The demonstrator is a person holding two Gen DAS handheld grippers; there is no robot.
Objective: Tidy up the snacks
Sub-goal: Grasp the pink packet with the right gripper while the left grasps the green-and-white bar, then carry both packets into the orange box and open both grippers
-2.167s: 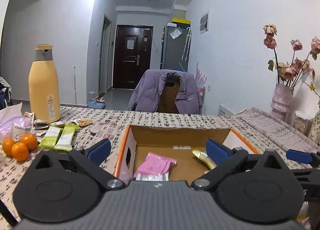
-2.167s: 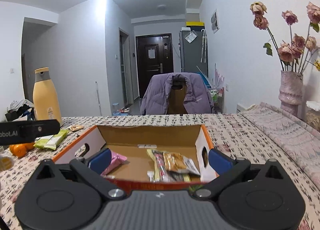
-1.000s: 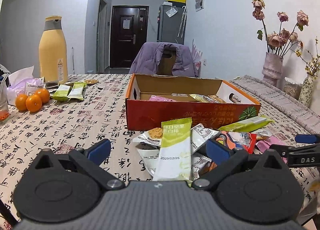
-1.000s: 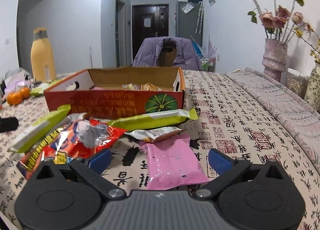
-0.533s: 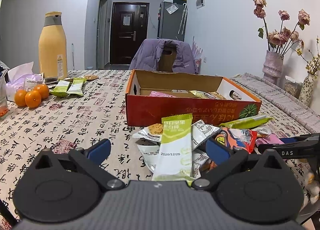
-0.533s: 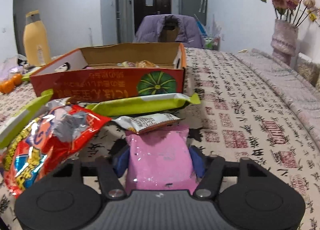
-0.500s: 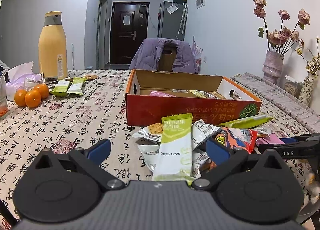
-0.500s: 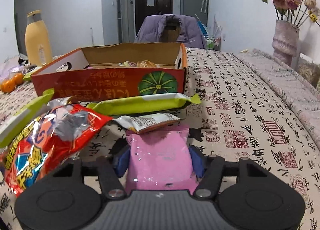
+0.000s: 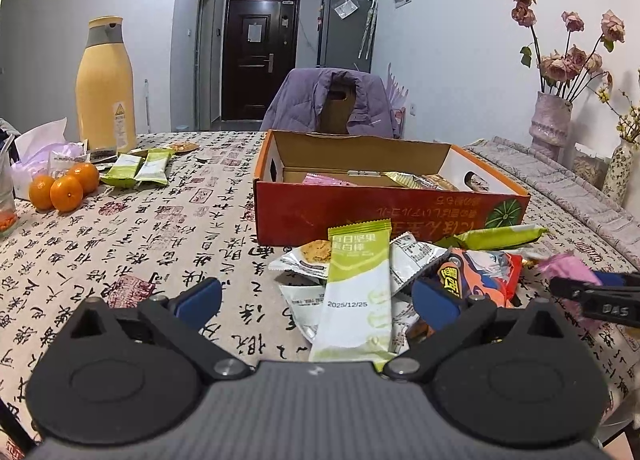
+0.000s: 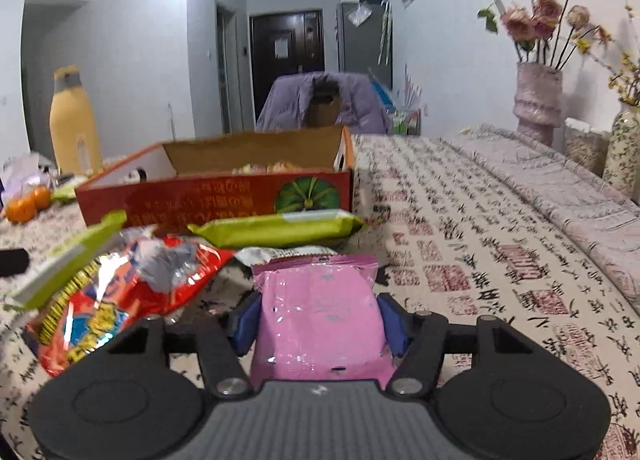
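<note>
My right gripper (image 10: 318, 322) is shut on a pink snack packet (image 10: 318, 312) and holds it just above the table; it also shows at the right of the left wrist view (image 9: 566, 264). My left gripper (image 9: 316, 298) is open and empty, low over a pile of snacks with a green-and-white bar (image 9: 356, 292) on top. The orange cardboard box (image 9: 392, 215) stands behind the pile and holds several packets. A red crisp bag (image 10: 120, 292) and a long green packet (image 10: 276, 227) lie left of and beyond the pink packet.
A yellow thermos (image 9: 105, 85), three oranges (image 9: 64, 187) and two green bars (image 9: 138, 169) sit at the far left. Flower vases (image 10: 538, 99) stand at the right. A chair with a purple jacket (image 9: 332, 103) is behind the table.
My right gripper has lifted the pink packet slightly off the table and the view has tilted up. The left gripper has barely moved.
</note>
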